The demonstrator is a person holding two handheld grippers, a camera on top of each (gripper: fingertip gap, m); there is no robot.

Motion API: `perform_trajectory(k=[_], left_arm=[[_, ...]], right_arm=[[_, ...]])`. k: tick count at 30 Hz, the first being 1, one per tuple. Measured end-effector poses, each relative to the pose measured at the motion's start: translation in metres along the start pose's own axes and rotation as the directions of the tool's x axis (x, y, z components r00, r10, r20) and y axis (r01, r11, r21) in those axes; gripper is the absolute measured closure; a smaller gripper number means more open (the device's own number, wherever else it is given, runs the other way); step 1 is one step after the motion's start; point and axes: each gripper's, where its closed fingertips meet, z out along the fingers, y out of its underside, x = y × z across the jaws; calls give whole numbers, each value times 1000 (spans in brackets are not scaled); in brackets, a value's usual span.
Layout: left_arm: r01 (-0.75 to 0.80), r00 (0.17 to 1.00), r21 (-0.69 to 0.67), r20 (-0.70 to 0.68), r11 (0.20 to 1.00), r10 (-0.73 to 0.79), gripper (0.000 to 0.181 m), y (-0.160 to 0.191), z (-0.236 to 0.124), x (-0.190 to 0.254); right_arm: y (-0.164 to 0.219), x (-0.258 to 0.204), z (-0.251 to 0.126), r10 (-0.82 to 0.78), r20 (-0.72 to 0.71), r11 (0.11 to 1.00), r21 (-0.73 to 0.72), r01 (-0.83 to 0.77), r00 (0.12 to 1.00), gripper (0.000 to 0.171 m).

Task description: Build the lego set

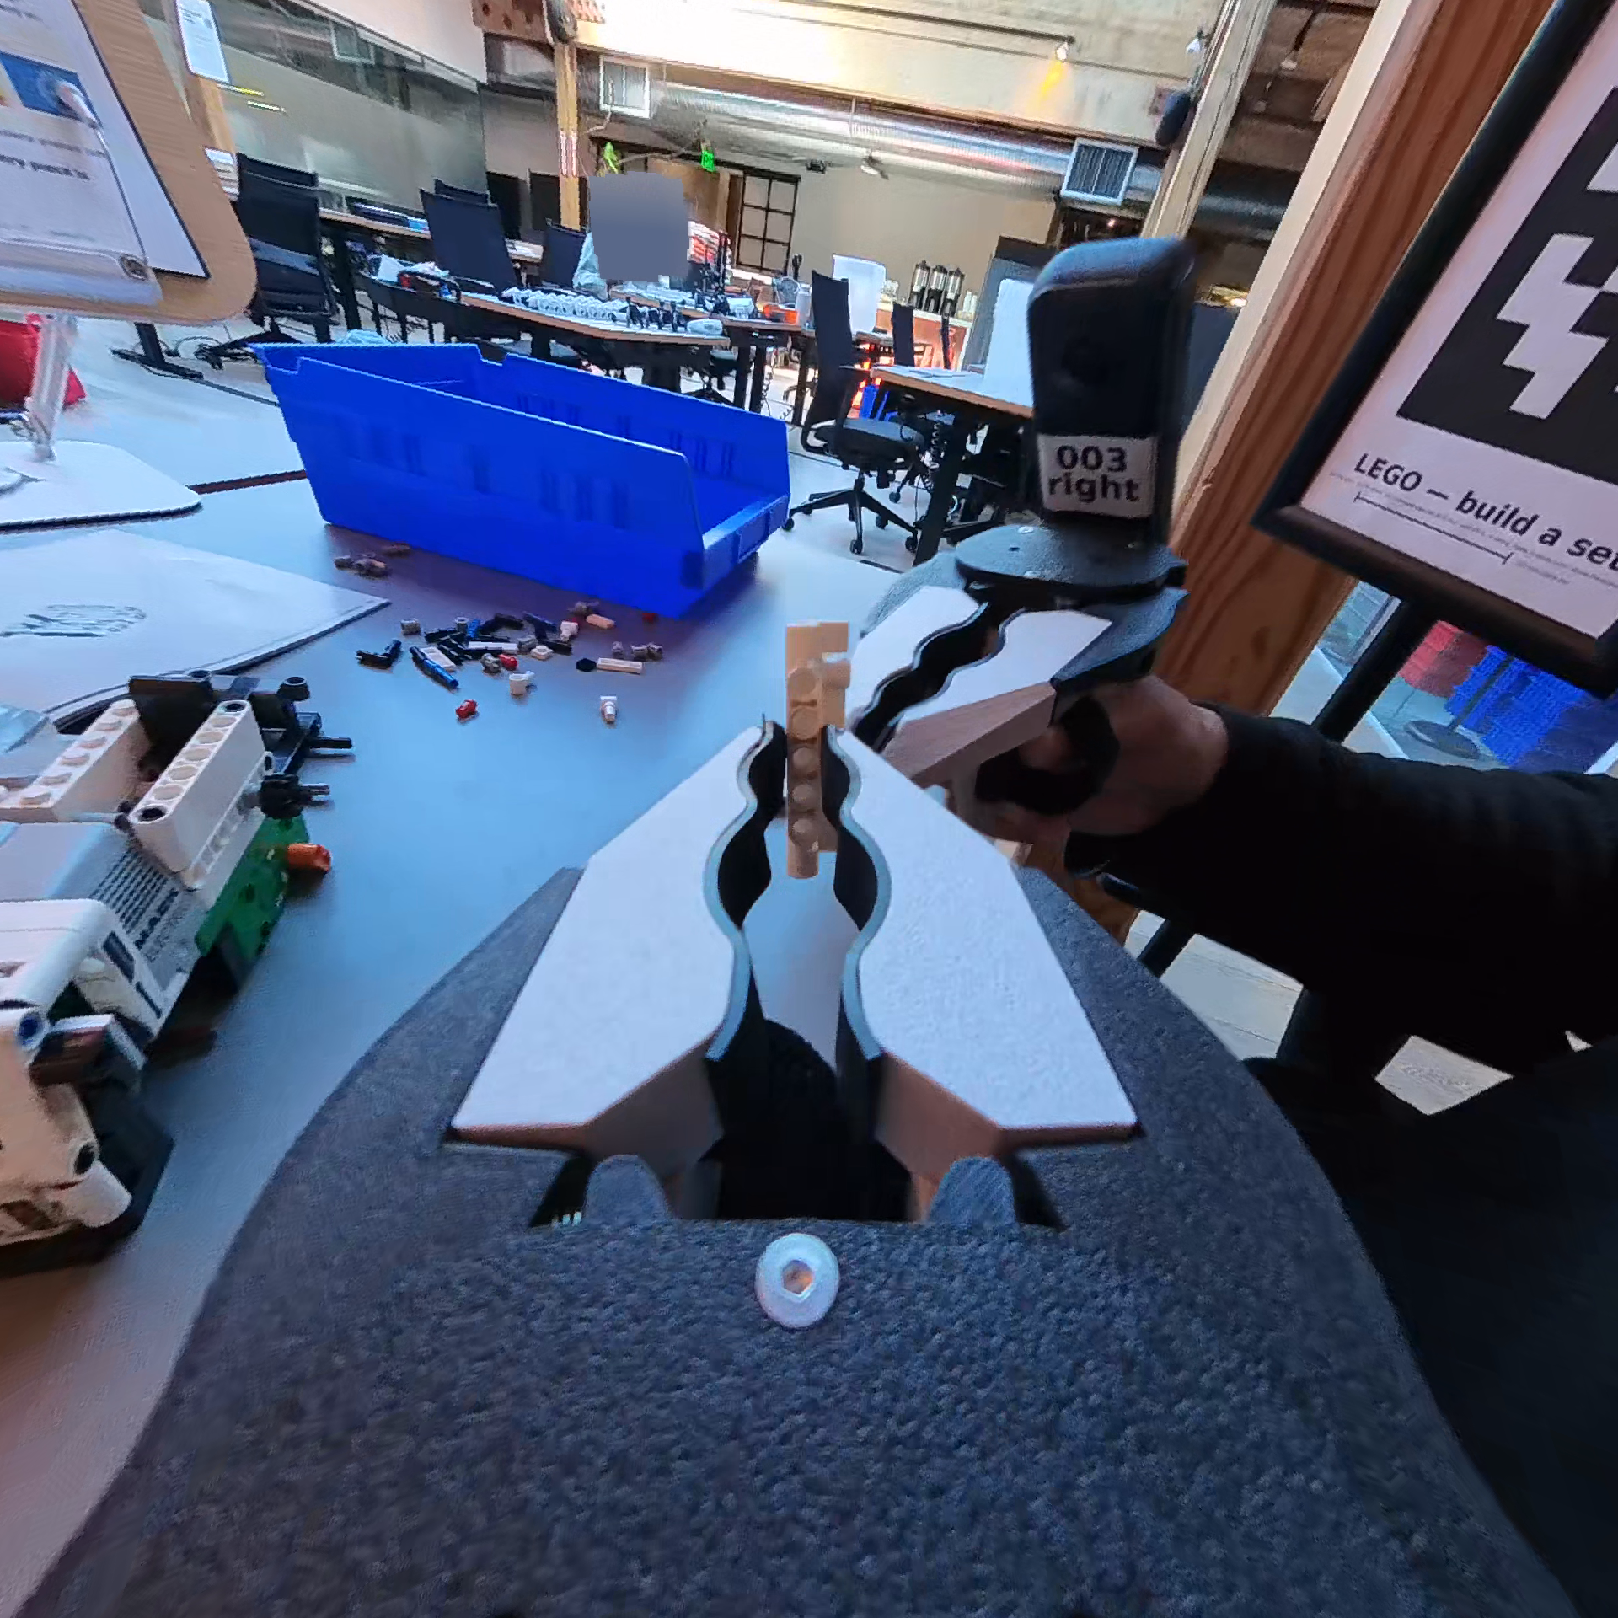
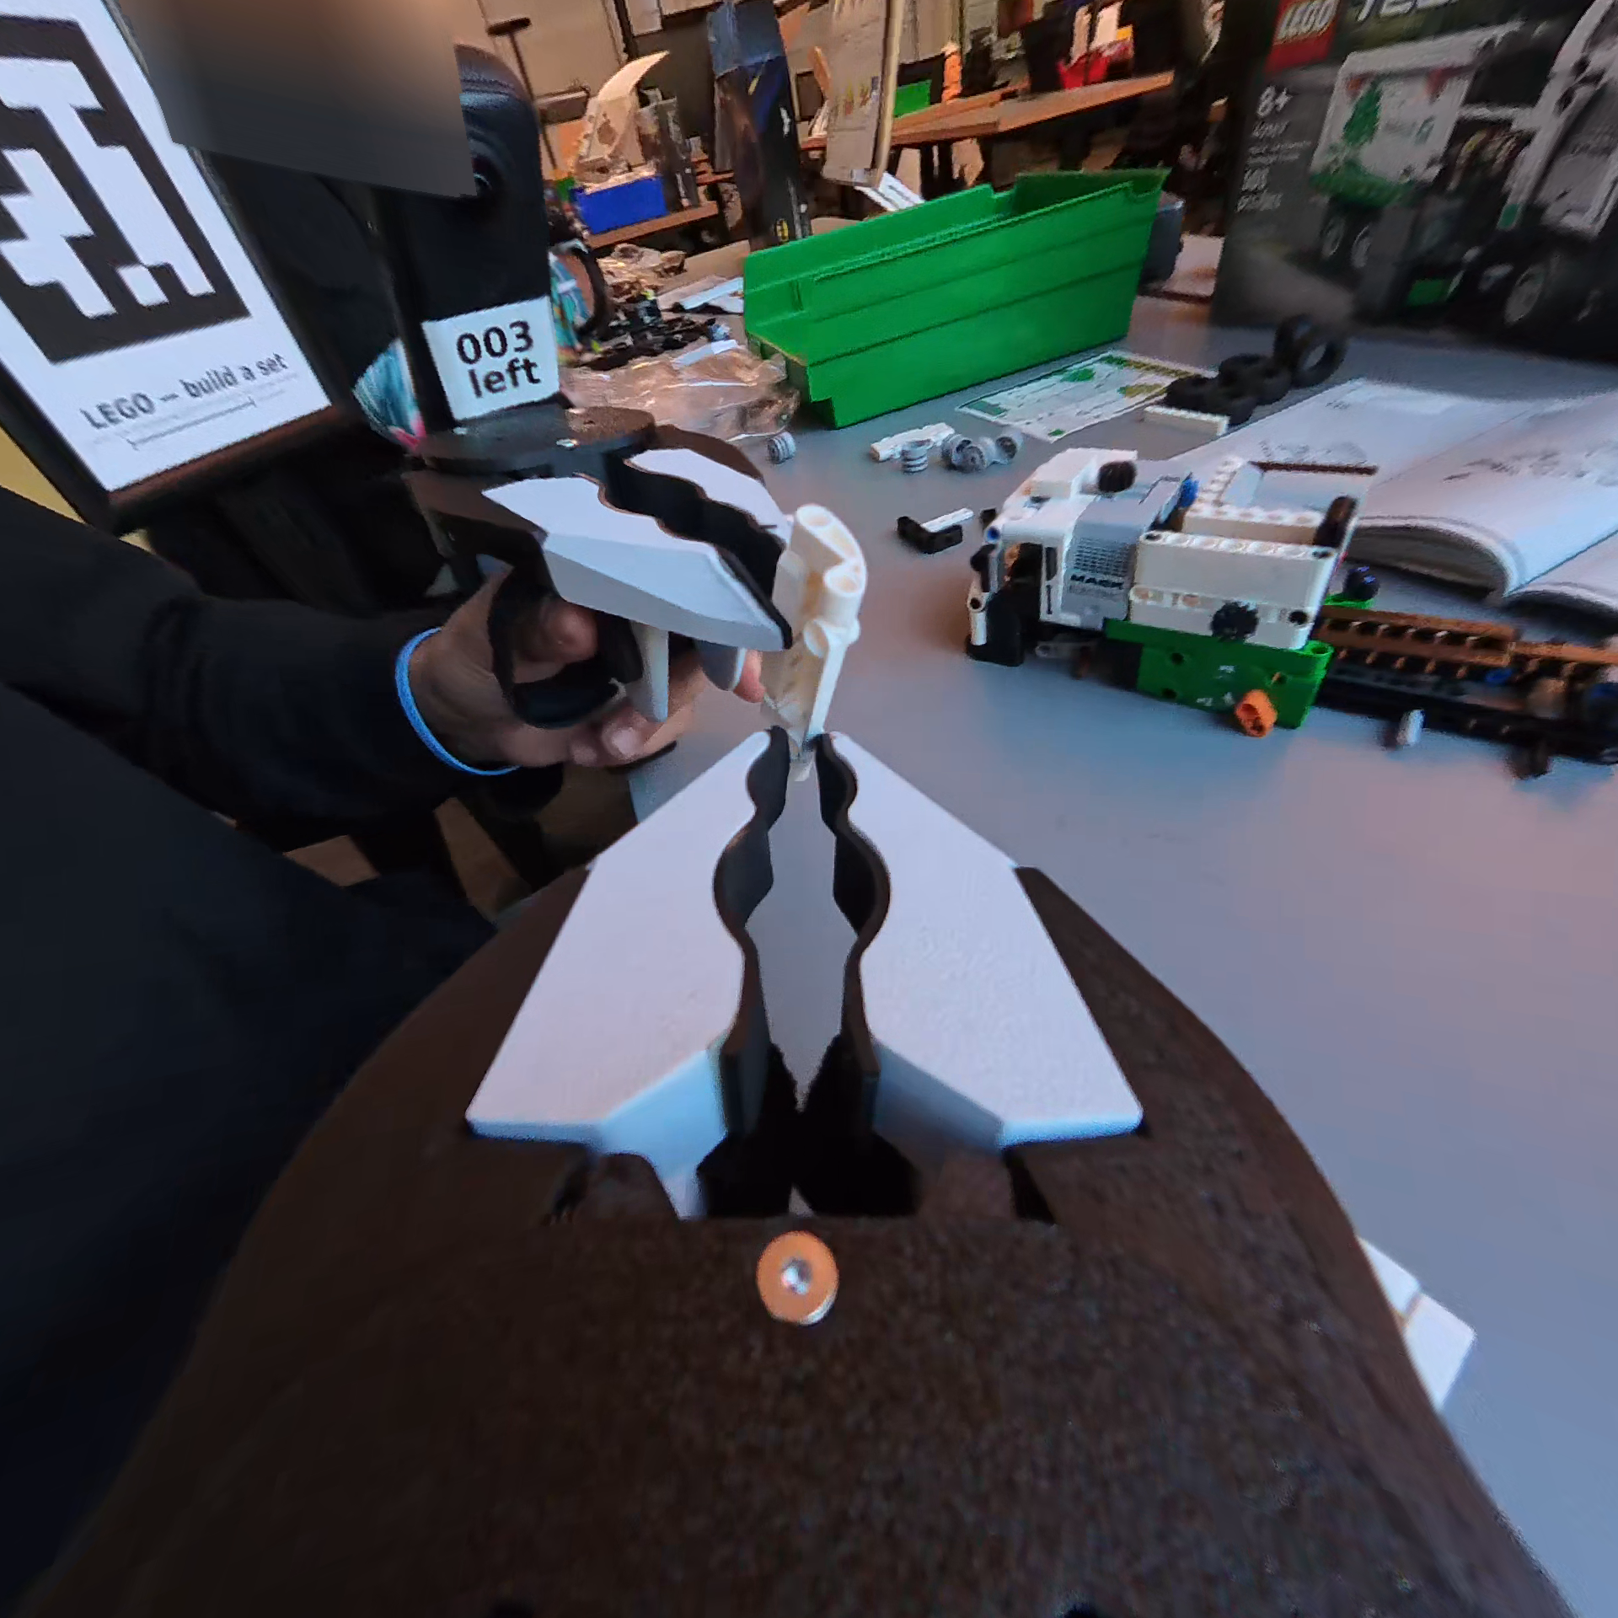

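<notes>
My left gripper (image 1: pixel 801 735) is shut on a white lego beam piece (image 1: pixel 810 700) and holds it upright above the grey table (image 1: pixel 490 814). My right gripper (image 2: pixel 797 744) faces it, and its fingertips pinch the other end of the same white piece (image 2: pixel 823 595). The right gripper also shows in the left wrist view (image 1: pixel 862 700), and the left gripper in the right wrist view (image 2: pixel 779 604). The part-built white and green lego truck (image 2: pixel 1182 569) stands on the table; in the left wrist view it is at the left edge (image 1: pixel 175 832).
Loose small lego parts (image 1: pixel 508 648) lie in front of a blue bin (image 1: pixel 543 473). A green bin (image 2: pixel 946 289), black tyres (image 2: pixel 1261 368), an open instruction booklet (image 2: pixel 1488 490) and the set's box (image 2: pixel 1445 158) stand behind the truck. A framed sign (image 1: pixel 1488 350) stands close on the right. Less than 4 cm separates the two grippers' tips.
</notes>
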Motion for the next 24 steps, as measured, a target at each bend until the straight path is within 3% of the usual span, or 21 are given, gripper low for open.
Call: perform_trajectory(k=[7,10,13,16,19,24], left_arm=[[-67,996,-31,56,997,69,176,7,-1,-5],[-107,989,-44,94,993,110,175,9,0,-6],[-90,991,-40,94,995,94,175,9,1,-4],[-89,995,-29,39,996,90,174,7,0,0],[-174,983,-31,-58,984,172,152,8,-2,11],[-190,977,-62,-116,980,182,138,15,-1,17]], right_arm=[[4,4,-2,70,-12,997,-16,-71,997,170],[-2,8,-1,109,-28,993,47,-107,994,156],[-6,8,-1,110,-26,990,90,-107,994,167],[-6,6,-2,140,4,987,83,-140,990,169],[-9,-1,-5,282,138,952,80,-294,949,170],[-16,-8,-7,321,258,922,135,-363,911,171]])
